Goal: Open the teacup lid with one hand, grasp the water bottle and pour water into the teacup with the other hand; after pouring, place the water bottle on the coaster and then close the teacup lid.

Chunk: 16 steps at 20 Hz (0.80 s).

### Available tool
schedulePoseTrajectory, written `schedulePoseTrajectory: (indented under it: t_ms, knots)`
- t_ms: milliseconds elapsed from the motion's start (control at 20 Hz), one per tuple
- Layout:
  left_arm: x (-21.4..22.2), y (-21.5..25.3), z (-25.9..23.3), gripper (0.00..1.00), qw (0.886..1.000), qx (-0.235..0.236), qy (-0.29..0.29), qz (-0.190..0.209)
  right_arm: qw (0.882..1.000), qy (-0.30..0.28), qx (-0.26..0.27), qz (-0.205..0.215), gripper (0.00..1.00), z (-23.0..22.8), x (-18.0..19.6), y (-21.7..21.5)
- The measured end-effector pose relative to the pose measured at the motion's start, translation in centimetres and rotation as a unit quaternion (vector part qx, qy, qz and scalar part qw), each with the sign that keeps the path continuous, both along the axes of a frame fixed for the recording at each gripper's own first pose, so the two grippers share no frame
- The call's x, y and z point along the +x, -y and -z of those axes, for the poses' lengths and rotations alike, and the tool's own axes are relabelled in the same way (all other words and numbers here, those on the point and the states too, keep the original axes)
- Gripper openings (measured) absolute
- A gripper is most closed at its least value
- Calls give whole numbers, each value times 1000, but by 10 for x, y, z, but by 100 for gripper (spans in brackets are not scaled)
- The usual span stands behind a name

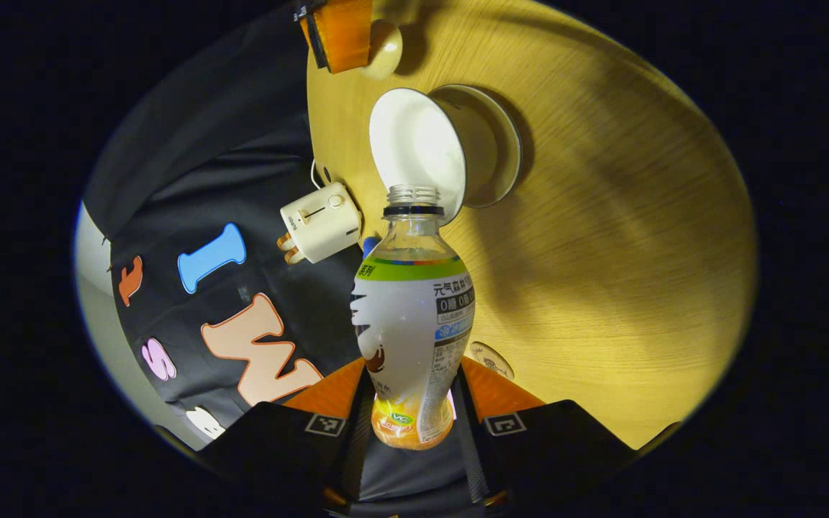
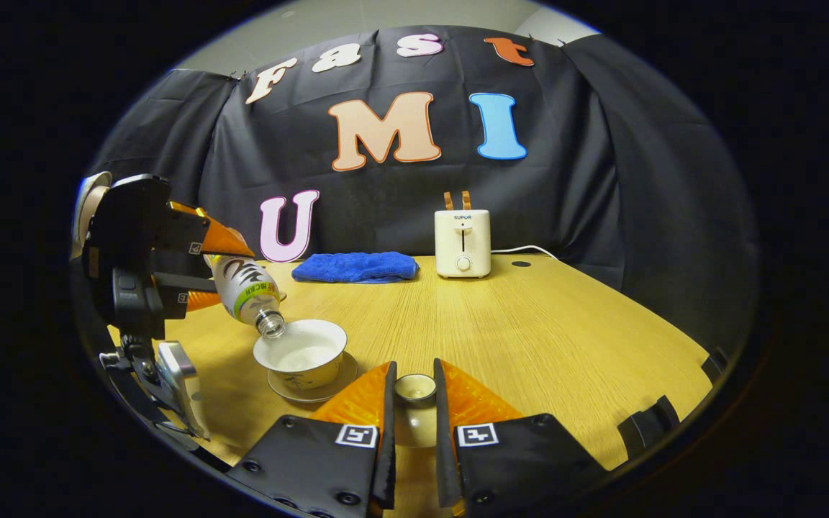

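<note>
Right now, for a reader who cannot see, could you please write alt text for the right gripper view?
The left gripper tilts an uncapped water bottle, mouth down, over the open white teacup on its saucer. In the foreground the right gripper holds the teacup lid. A toaster and a blue cloth sit at the back of the wooden table.

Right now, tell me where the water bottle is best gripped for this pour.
Grip the water bottle low on its body, a finger each side, coming from the base end, as the left gripper does. It tilts mouth-first over the teacup, so that hold keeps neck and open mouth clear.
</note>
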<state>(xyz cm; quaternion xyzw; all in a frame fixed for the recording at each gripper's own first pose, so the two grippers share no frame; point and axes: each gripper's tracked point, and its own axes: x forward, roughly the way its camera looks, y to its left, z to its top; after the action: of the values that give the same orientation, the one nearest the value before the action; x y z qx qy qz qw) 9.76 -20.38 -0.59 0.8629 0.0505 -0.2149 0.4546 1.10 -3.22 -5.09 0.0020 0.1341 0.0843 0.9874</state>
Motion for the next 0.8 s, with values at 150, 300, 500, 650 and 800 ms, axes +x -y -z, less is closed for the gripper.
schedulePoseTrajectory:
  t_ms: [150,300,500,650,800]
  knots:
    - [-4,-7,7,54,997,-68,-16,-23,1000,0,1,3,26,-1,1,1]
    - [-10,-15,20,55,989,-137,-35,-49,1000,4,-5,4,26,-7,1,1]
    - [-13,-34,23,54,974,-207,-41,-82,1000,7,-7,-1,29,-13,2,-5]
    - [-12,-45,21,54,954,-277,-38,-106,1000,6,-9,-2,29,-15,2,-9]
    - [-11,-46,10,56,925,-362,-30,-109,1000,0,-10,-5,26,-13,3,-14]
